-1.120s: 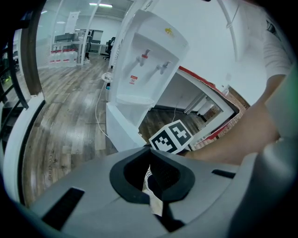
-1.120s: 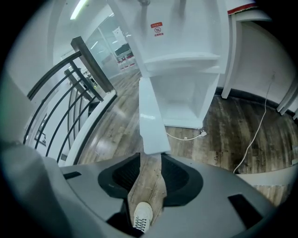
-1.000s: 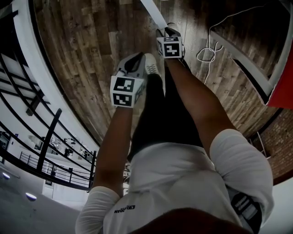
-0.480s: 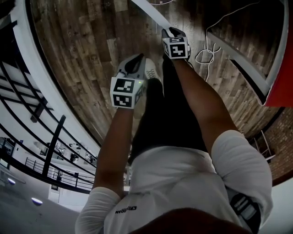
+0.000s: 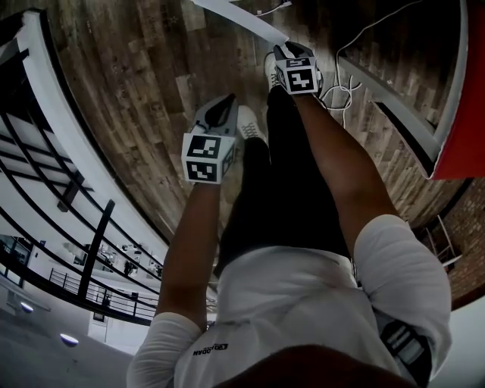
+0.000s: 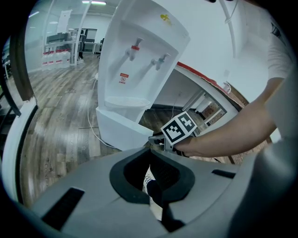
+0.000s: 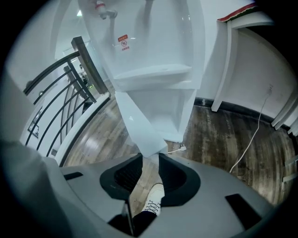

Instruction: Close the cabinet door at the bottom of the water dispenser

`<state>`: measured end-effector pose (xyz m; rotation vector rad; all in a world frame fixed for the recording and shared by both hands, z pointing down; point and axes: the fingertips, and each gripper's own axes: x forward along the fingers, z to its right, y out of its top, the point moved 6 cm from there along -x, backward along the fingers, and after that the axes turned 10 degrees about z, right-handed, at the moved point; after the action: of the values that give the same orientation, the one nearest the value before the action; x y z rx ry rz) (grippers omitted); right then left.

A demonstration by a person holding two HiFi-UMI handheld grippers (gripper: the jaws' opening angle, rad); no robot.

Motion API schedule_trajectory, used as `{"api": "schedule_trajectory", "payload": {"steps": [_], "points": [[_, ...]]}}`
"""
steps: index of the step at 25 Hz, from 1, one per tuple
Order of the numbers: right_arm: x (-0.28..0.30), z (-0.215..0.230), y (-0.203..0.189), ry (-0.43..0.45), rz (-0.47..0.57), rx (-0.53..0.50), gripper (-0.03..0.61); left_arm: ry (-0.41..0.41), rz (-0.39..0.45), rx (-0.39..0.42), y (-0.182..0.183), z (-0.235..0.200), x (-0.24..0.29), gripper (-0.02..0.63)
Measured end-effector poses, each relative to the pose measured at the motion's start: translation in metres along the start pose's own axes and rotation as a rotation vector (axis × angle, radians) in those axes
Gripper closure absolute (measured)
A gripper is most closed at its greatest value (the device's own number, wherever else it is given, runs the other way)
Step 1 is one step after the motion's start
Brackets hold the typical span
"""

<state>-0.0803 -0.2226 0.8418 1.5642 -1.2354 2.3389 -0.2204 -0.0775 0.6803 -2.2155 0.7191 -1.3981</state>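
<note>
The white water dispenser (image 6: pixel 135 69) (image 7: pixel 153 46) stands ahead, its bottom cabinet door (image 7: pixel 137 123) (image 5: pixel 235 15) swung out toward me. My right gripper (image 7: pixel 149 155) (image 5: pixel 286 47) is at the door's free end. Its jaws have just been closing, and the door's corner now sits between the fingertips, so it looks shut on it. Lower and to the left, my left gripper (image 5: pixel 227 100) (image 6: pixel 150 148) hangs over the floor away from the door. Its fingertips meet in a point and hold nothing.
A white cable (image 5: pixel 345 87) (image 7: pixel 247 148) loops on the wooden floor right of the dispenser. To the right is a white frame (image 7: pixel 228 56) with a red top (image 5: pixel 458 144). A black railing (image 7: pixel 70 93) runs along the left. My shoe (image 5: pixel 248 121) is below the grippers.
In the head view my right gripper has moved up and to the right with the door's end. The door now lies flatter across the top. The left gripper has shifted only slightly.
</note>
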Motion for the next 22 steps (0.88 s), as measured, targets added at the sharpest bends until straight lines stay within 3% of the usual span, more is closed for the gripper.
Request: {"api": "schedule_trajectory", "payload": {"steps": [22], "points": [[0.020, 0.060, 0.048, -0.015, 0.057, -0.087, 0.460, -0.004, -0.022, 0.008, 0.011, 0.005, 0.026, 0.621]]}}
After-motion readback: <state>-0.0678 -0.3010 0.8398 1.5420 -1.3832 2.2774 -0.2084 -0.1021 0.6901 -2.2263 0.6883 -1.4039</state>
